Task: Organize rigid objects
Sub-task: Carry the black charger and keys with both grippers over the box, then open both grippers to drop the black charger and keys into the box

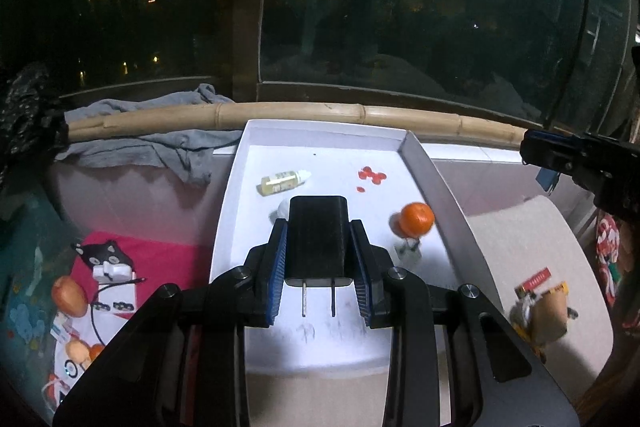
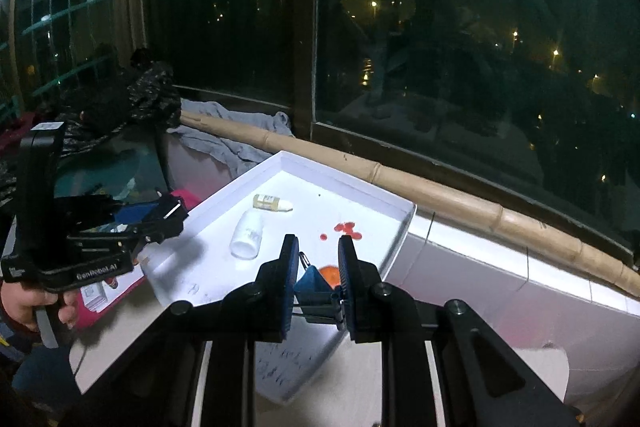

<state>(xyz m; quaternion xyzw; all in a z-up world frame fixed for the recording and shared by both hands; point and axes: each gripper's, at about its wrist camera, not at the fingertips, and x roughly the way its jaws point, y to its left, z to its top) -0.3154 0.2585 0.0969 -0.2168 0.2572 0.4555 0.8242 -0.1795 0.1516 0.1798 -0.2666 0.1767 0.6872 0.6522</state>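
Note:
My left gripper point(image 1: 318, 227) is shut on a black plug charger point(image 1: 319, 241), prongs toward the camera, held over the white tray point(image 1: 326, 133). In the tray lie a small dropper bottle point(image 1: 282, 181), a white bottle point(image 2: 248, 233), red spots point(image 1: 372, 175) and an orange figure point(image 1: 416, 219). My right gripper point(image 2: 318, 247) is shut on a blue binder clip point(image 2: 316, 287), over the tray's point(image 2: 352, 183) near right corner. The left gripper also shows in the right wrist view point(image 2: 160, 217), at the tray's left edge.
A bamboo pole point(image 1: 288, 113) and dark windows run behind the tray. A grey cloth point(image 1: 160, 143) lies at the back left. A pink mat point(image 1: 160, 263) with a cat figure, an egg-like object and cables is at the left. A toy point(image 1: 546, 311) sits at the right.

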